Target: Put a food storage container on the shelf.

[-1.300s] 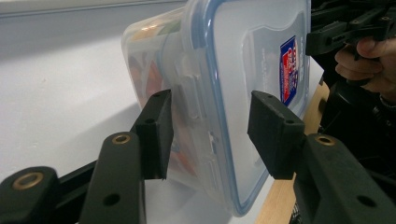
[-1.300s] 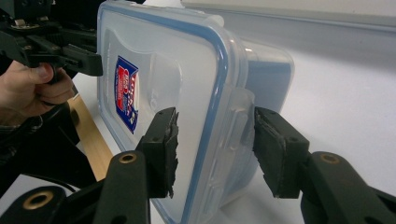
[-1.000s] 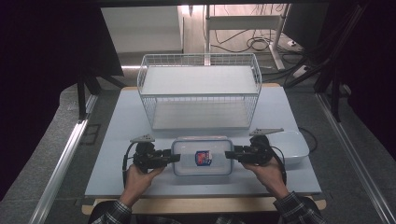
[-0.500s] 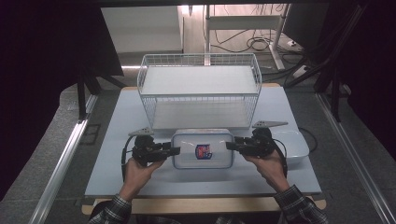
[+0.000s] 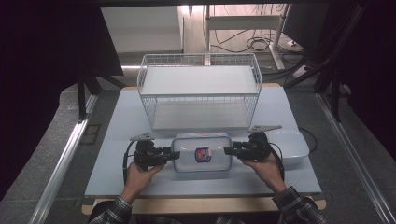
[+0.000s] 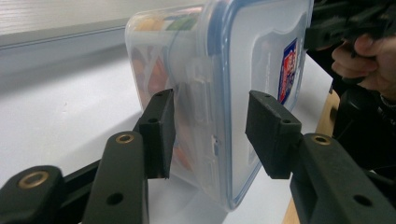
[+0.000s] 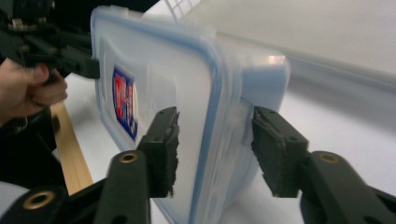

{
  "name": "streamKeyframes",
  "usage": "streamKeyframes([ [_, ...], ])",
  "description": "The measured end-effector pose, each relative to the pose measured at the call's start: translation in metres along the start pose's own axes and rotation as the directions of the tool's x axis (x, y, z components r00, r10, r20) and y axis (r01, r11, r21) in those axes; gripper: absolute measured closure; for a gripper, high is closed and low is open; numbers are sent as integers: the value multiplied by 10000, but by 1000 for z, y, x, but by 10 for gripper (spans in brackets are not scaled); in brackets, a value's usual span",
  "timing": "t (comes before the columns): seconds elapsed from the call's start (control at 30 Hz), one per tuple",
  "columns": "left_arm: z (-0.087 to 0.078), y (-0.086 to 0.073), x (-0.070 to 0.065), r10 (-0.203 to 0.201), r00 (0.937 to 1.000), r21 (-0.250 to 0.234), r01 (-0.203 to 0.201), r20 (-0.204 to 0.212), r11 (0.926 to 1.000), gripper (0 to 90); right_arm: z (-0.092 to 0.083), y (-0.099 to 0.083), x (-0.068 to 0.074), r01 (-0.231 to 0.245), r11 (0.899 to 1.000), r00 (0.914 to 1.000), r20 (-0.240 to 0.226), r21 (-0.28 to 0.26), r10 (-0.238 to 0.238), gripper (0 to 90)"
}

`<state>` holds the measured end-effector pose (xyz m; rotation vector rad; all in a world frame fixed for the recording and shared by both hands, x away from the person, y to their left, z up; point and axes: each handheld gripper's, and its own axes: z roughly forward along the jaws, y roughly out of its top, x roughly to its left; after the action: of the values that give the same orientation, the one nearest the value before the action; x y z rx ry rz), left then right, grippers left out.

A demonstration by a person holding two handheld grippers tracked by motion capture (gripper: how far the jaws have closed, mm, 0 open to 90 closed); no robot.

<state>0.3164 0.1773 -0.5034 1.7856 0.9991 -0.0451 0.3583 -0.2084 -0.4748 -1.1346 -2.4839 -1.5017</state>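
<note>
Left claw (image 5: 176,154) and right claw (image 5: 227,150) (both clamped) on lidded container (image 5: 201,152)

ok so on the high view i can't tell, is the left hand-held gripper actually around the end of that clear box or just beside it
observer: Around it. The left hand-held gripper has one jaw on the lid side and one on the base side of the clear box, at its end latch.
operator: and the right one
observer: Same. The right hand-held gripper spans the opposite end, with its pads against the lid and the base.
operator: anything inside it
observer: Yes, orange and green pieces show through the side wall.
</note>
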Motion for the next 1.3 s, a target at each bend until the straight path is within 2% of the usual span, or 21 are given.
streamKeyframes([
  [0.07, 0, -2, 0, 108, 9999, -77, -108, 20, 9999, 530, 0, -3, -3, -244, 9997, 9995, -192, -59, 243, 511],
  [0.33, 2, -5, 1, 43, 10000, -116, -43, 24, 9999, 517, 2, -8, -7, -544, 9983, 9974, -493, -195, 534, 501],
  [0.43, 4, -8, 3, -156, 9998, -79, 157, 115, 9998, 509, 4, -10, -9, -741, 9971, 9957, -579, -196, 728, 496],
  [0.8, 4, -9, 6, -465, 9984, -97, 468, 309, 9989, 521, 5, -16, -11, -1100, 9938, 9910, -748, 129, 1107, 488],
  [0.87, 4, -9, 7, -817, 9959, -158, 823, 383, 9965, 526, 5, -16, -10, -1162, 9931, 9908, -687, 150, 1170, 493],
  [0.9, 4, -9, 7, -817, 9959, -158, 823, 383, 9965, 528, 5, -16, -10, -1162, 9931, 9908, -687, 150, 1170, 493],
  [0.93, 4, -9, 8, -1067, 9934, -254, 1078, 415, 9938, 529, 5, -16, -9, -1268, 9918, 9900, -614, 133, 1274, 496],
  [0.97, 4, -9, 8, -1067, 9934, -254, 1078, 415, 9938, 530, 5, -16, -9, -1268, 9918, 9900, -614, 133, 1274, 496],
  [1.0, 5, -9, 9, -1442, 9883, -309, 1458, 493, 9888, 530, 5, -16, -8, -1437, 9896, 9880, -551, 101, 1440, 497],
  [1.03, 5, -9, 9, -1442, 9883, -309, 1458, 493, 9888, 531, 5, -16, -8, -1437, 9896, 9880, -551, 101, 1440, 497],
  [1.07, 5, -8, 10, -1634, 9848, -246, 1651, 581, 9860, 531, 4, -15, -8, -1615, 9869, 9855, -526, 17, 1614, 500],
  [1.17, 5, -4, 10, -1655, 9840, -248, 1674, 656, 9856, 531, 2, -11, -9, -1781, 9838, 9822, -641, -199, 1765, 509],
  [1.3, -1, 10, 5, -1355, 9892, -445, 1380, 553, 9894, 530, -5, 0, -8, -1690, 9846, 9828, -829, -447, 1650, 515],
])
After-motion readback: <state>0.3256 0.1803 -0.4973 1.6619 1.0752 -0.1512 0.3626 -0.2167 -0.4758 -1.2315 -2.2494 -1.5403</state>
